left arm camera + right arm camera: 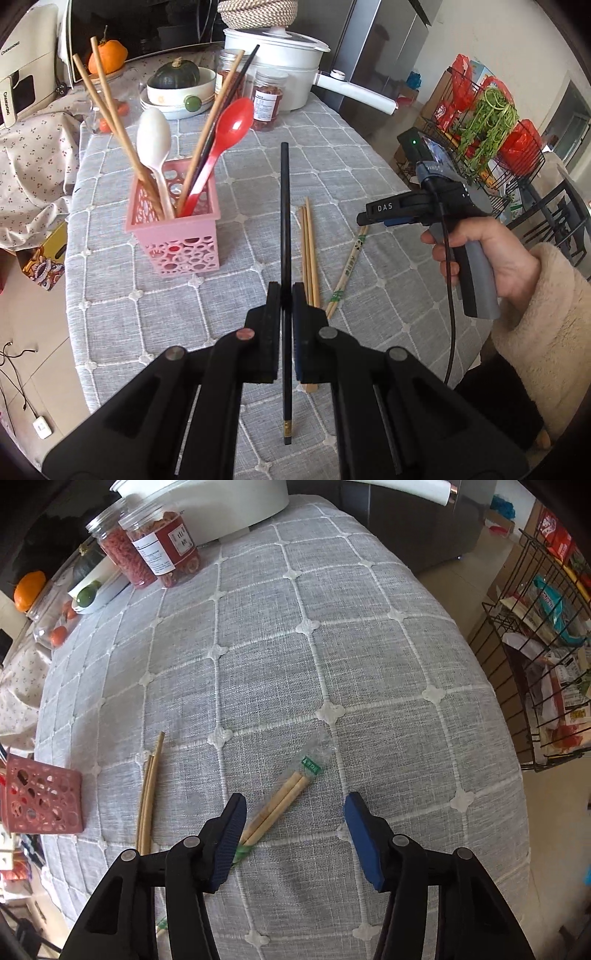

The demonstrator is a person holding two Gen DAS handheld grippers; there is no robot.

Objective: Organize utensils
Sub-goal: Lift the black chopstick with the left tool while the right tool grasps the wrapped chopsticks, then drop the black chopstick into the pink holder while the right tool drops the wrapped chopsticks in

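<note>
Left gripper (285, 295): fingers pressed together on a black chopstick (284, 206), which runs lengthwise between the pads; its far end points away over the table and its gold-banded end sticks out toward the camera.
Right gripper (295, 823): fingers apart, tilted steeply down over the grey checked tablecloth (332, 646); nothing is pinched between them.
Right hand (491, 254): seen from the left wrist view, it grips the handle of the right gripper, with a fluffy cream sleeve (546, 332) at the wrist.
Wrapped chopsticks (280, 812): a bamboo pair in a clear sleeve with green print lies slantwise on the cloth; its near end passes under the left finger of the right gripper, its far end reaches up and to the right.
Loose wooden chopsticks (147, 797): lie close together on the cloth, between the wrapped pair and the holder.
Pink holder (173, 229): a perforated plastic box standing upright on the cloth, left of the black chopstick.
Holder contents: a white spoon (155, 140), a red spoon (229, 129) and several chopsticks lean inside, handles down.
Table's far end: two clear jars (147, 550), a white pot (280, 70) and a bowl with a dark green squash (177, 74).
Off the table: a black wire rack (491, 140) with greens and red packets stands to the right.
</note>
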